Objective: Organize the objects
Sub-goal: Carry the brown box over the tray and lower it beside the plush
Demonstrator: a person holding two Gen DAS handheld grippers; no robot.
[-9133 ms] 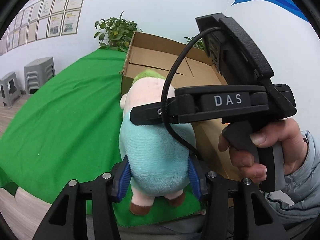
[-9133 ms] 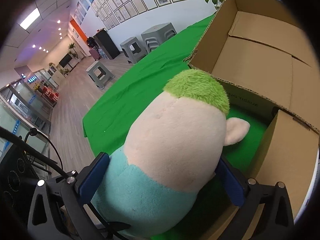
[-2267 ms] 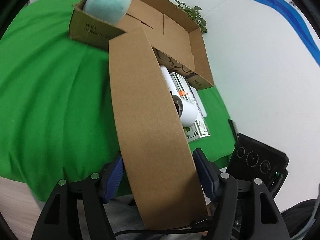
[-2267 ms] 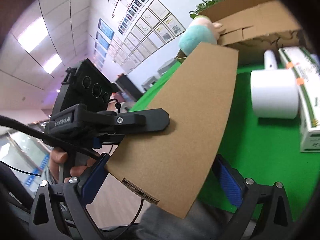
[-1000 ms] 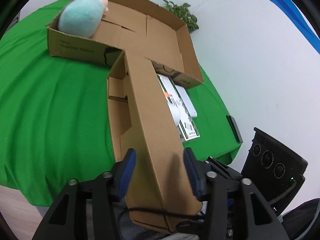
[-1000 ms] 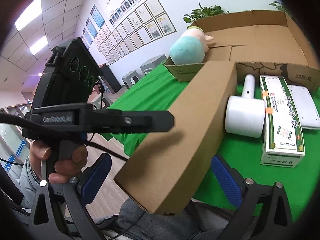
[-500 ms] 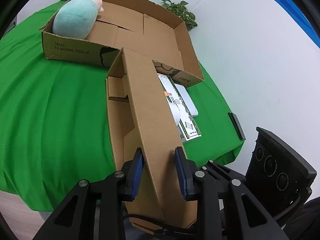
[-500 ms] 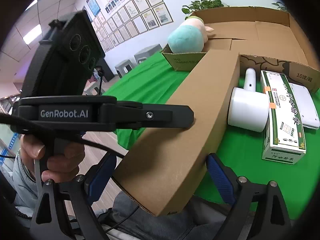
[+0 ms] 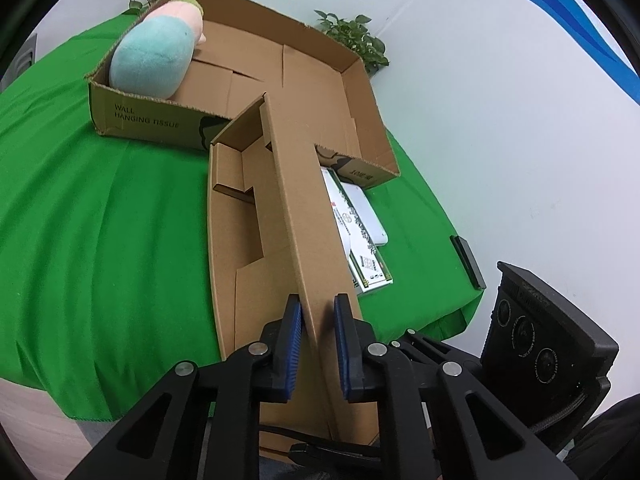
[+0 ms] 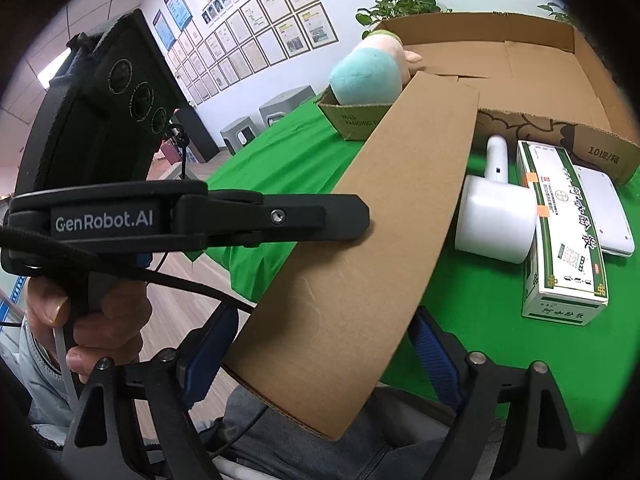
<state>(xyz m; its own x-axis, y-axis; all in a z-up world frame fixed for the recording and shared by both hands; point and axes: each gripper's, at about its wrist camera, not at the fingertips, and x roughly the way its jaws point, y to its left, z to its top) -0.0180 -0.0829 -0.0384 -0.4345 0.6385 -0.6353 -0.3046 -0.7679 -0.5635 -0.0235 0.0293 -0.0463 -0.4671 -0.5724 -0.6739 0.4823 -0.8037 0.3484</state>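
Observation:
A long narrow cardboard tray (image 9: 248,220) lies on the green table, running from the near edge to a large open cardboard box (image 9: 320,92). My left gripper (image 9: 317,344) is shut on the tray's near right wall (image 9: 304,216). My right gripper (image 10: 320,356) is open, its blue pads on either side of the tray's near end (image 10: 384,216), not pressing it. A teal and pink plush toy (image 9: 154,54) lies in the big box's far left corner; it also shows in the right wrist view (image 10: 368,76).
Right of the tray lie a white handheld device (image 10: 496,216), a green and white carton (image 10: 564,236) and a flat white pad (image 10: 608,208). A black slab (image 9: 467,262) lies at the table's right edge. Grey stools (image 10: 284,108) stand on the floor beyond.
The left gripper's jaws have closed onto the tray's right wall. The tray has settled flat on the table against the big box. The right gripper stays open around its near end.

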